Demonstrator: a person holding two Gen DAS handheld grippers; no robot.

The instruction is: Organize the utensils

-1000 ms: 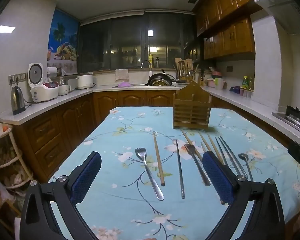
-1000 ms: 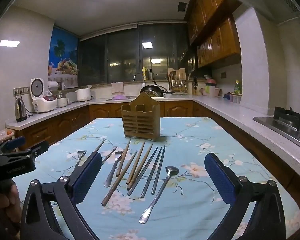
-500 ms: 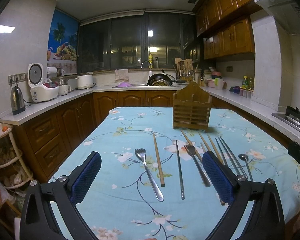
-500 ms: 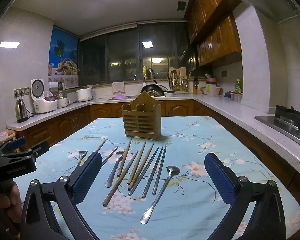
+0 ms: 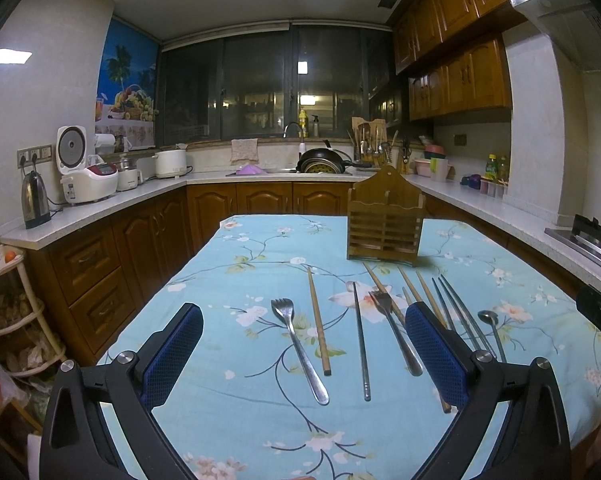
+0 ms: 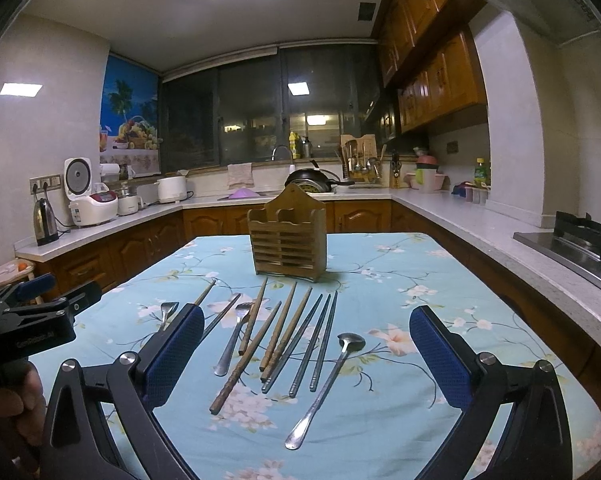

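A wooden utensil holder (image 5: 384,224) (image 6: 287,239) stands upright on the floral blue tablecloth (image 5: 240,412). In front of it lie a fork (image 5: 296,344), a second fork (image 5: 394,330) (image 6: 232,338), a spoon (image 6: 328,384) (image 5: 492,330), wooden chopsticks (image 5: 318,322) (image 6: 278,332) and metal chopsticks (image 6: 314,344) (image 5: 360,340). My left gripper (image 5: 302,354) is open and empty, above the near table edge, facing the fork. My right gripper (image 6: 306,354) is open and empty, above the spread utensils. The left gripper also shows at the left of the right wrist view (image 6: 32,316).
Wooden cabinets and a white counter (image 5: 112,204) run along the left and back, with a kettle (image 5: 34,200) and rice cooker (image 5: 86,176). A sink with a pan (image 5: 322,160) is at the back. A stove (image 6: 576,240) sits on the right.
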